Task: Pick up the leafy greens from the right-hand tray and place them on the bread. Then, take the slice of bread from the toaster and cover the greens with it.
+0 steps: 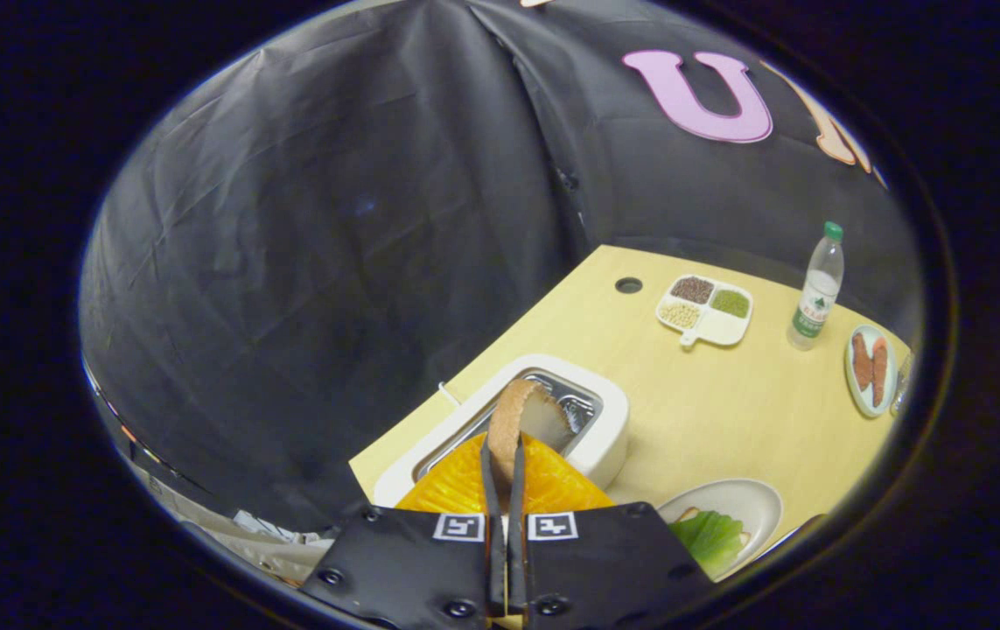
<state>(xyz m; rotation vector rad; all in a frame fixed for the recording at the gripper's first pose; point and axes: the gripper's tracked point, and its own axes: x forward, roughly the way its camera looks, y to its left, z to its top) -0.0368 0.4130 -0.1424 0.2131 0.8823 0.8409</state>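
While gripper (504, 446) pinches bread slice (527, 420) (edge-on, upright), above toaster (606, 437); greens (709, 535) plated

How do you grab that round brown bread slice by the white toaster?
Pinch the round brown bread slice by its thin crust edge, coming from above the white toaster. It stands on edge, so the gripper shuts on its two flat faces.

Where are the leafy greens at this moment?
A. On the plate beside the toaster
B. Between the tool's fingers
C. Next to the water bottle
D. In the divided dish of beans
A: the leafy greens lie on the plate beside the toaster, while the tool grips the bread slice.
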